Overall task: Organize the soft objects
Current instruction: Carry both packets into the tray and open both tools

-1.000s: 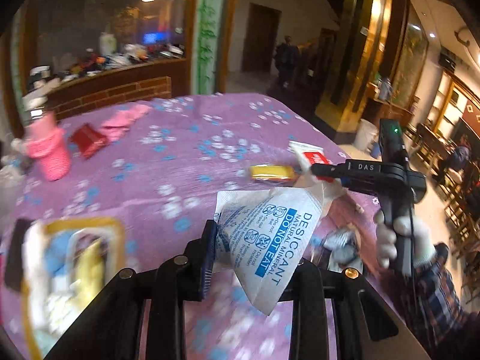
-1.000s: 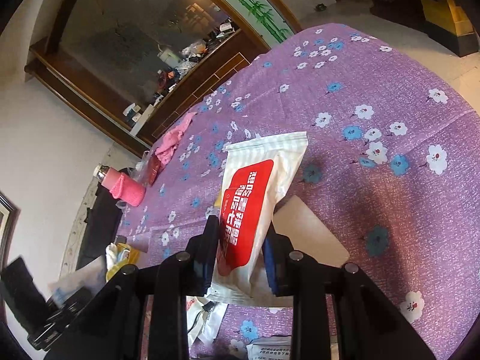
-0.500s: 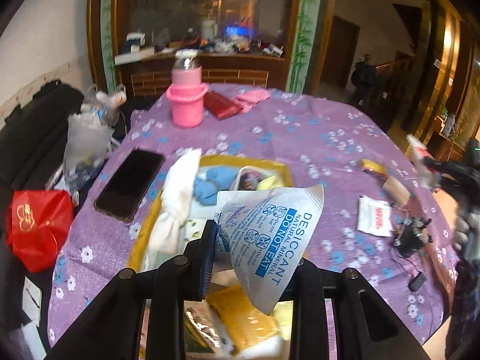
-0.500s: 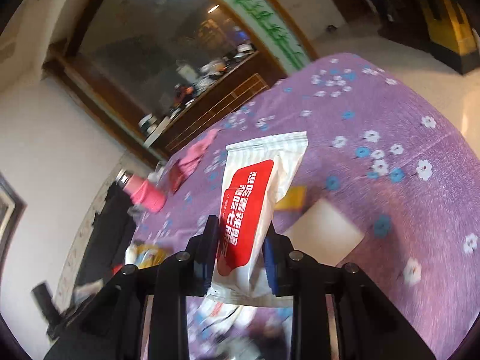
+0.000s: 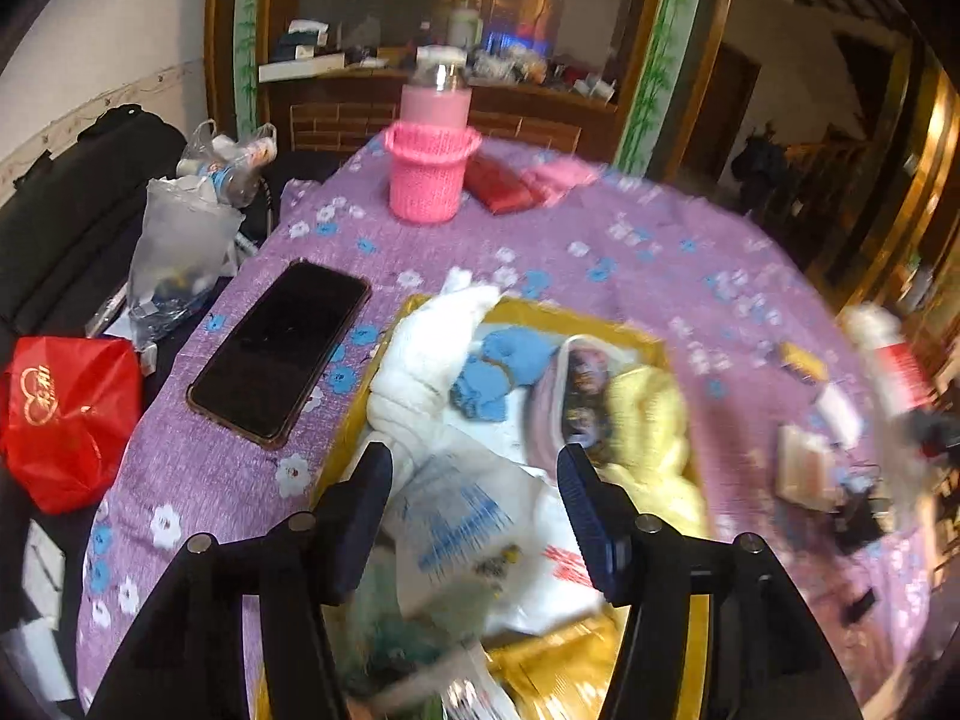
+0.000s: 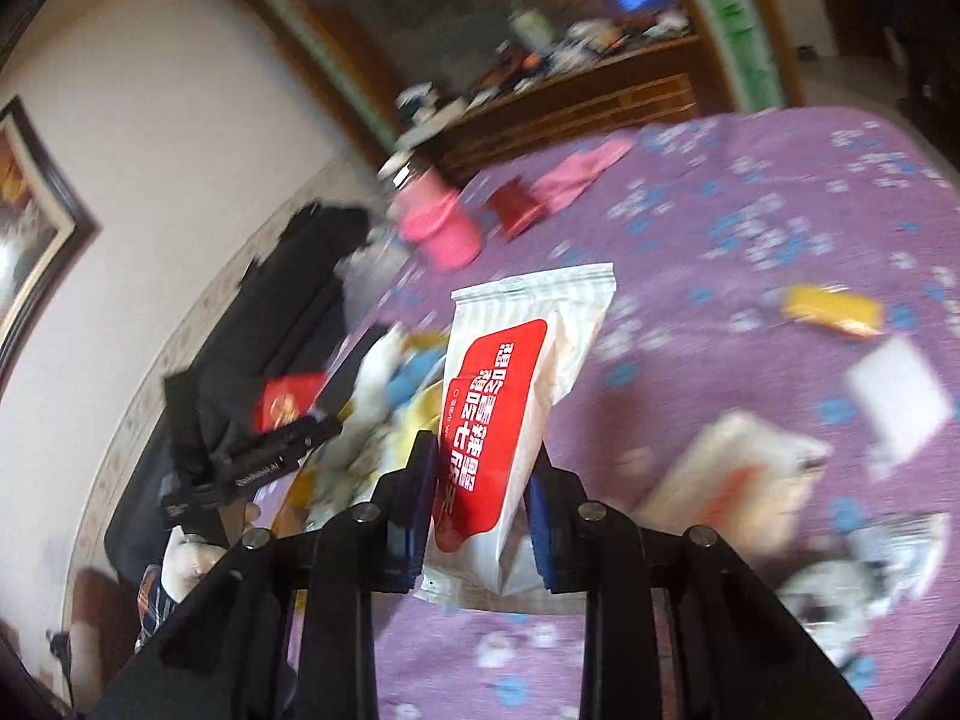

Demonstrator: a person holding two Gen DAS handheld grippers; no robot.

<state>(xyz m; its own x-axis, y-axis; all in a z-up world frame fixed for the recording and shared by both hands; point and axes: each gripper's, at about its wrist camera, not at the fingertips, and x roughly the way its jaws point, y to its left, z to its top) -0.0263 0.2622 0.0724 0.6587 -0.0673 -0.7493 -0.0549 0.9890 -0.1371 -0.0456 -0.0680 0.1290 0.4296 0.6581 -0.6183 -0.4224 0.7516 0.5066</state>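
My left gripper (image 5: 474, 483) is open over the yellow box (image 5: 654, 345). The white desiccant packet (image 5: 462, 525) with blue print lies blurred in the box just below the jaws. The box also holds a white cloth (image 5: 426, 354), a blue cloth (image 5: 504, 366) and a yellow cloth (image 5: 651, 426). My right gripper (image 6: 480, 468) is shut on a white pouch with a red label (image 6: 504, 396), held upright above the purple tablecloth. That pouch also shows at the right edge of the left wrist view (image 5: 888, 360). The left gripper shows at the left in the right wrist view (image 6: 252, 456).
A black phone (image 5: 282, 348) lies left of the box. A pink basket with a bottle (image 5: 429, 174), a red wallet (image 5: 504, 189) and a pink cloth (image 5: 558, 171) stand at the far edge. A red bag (image 5: 66, 414) hangs off the left. Packets and a yellow bar (image 6: 831, 309) lie right.
My left gripper has opened and let go of the desiccant packet, which dropped into the box. My right gripper has swung left toward the box with the pouch still held.
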